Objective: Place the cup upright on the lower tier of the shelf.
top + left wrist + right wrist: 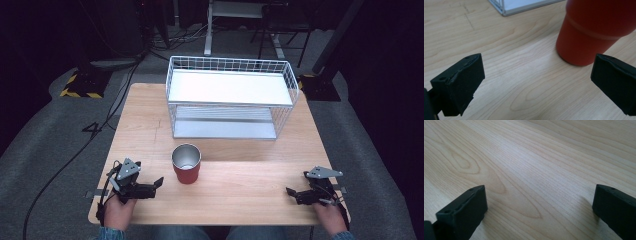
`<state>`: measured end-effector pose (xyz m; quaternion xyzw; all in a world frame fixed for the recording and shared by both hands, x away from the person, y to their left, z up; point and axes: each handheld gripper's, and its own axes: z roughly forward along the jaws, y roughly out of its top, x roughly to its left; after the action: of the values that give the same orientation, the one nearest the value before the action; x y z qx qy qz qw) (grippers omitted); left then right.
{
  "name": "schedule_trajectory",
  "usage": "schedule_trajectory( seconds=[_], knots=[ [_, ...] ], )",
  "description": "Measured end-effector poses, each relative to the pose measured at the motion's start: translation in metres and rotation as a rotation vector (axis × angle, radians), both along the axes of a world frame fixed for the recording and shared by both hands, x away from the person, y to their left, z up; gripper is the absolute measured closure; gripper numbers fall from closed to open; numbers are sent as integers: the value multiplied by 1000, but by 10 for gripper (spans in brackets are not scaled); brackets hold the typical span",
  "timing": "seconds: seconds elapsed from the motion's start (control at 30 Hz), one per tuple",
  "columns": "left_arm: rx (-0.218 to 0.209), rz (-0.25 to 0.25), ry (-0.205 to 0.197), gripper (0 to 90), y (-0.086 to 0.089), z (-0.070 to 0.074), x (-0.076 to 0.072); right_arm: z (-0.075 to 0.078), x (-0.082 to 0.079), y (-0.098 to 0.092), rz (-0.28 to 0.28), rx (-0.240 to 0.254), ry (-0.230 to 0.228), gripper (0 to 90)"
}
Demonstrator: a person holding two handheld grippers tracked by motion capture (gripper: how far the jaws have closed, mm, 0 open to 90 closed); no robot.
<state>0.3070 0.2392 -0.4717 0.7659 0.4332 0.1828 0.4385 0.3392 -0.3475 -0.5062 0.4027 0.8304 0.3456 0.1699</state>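
High view: red metal-lined tumbler (pixel 186 163) upright at table centre; left gripper (pixel 156 184) at 8 o'clock, right gripper (pixel 291 192) at 4 o'clock, both wide, empty.

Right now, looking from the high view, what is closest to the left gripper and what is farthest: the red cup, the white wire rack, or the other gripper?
From the left gripper:
1. Red cup, just to its right, near the table's middle.
2. White wire rack, farther back on the table.
3. Right gripper, across at the table's near right corner.
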Motion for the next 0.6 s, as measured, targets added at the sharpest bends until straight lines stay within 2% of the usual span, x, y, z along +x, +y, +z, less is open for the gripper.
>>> schedule_trajectory(
  seconds=[0.07,0.1,0.17,0.23,0.27,0.3,0.33,0.4,0.6],
  knots=[
    [-17,-22,-23,0,-1,2,-1,0,0,0,0,0,0,0],
    [-43,-33,-42,0,-1,3,-3,0,0,0,0,0,0,0],
    [-51,-40,-51,0,-1,4,-3,0,0,0,0,0,0,0],
    [-75,-48,-87,0,-2,6,-6,0,0,0,0,0,0,0],
    [-75,-48,-87,0,-2,6,-6,0,0,0,0,0,0,0],
    [-100,-53,-103,0,-2,6,-7,0,0,0,0,0,0,0],
    [-100,-53,-103,0,-2,6,-7,0,0,0,0,0,0,0],
    [-134,-71,-123,0,-5,6,-9,0,0,0,0,-1,0,0],
    [-148,-91,-148,0,-15,6,-10,0,0,0,-1,-1,0,0]
  ],
)
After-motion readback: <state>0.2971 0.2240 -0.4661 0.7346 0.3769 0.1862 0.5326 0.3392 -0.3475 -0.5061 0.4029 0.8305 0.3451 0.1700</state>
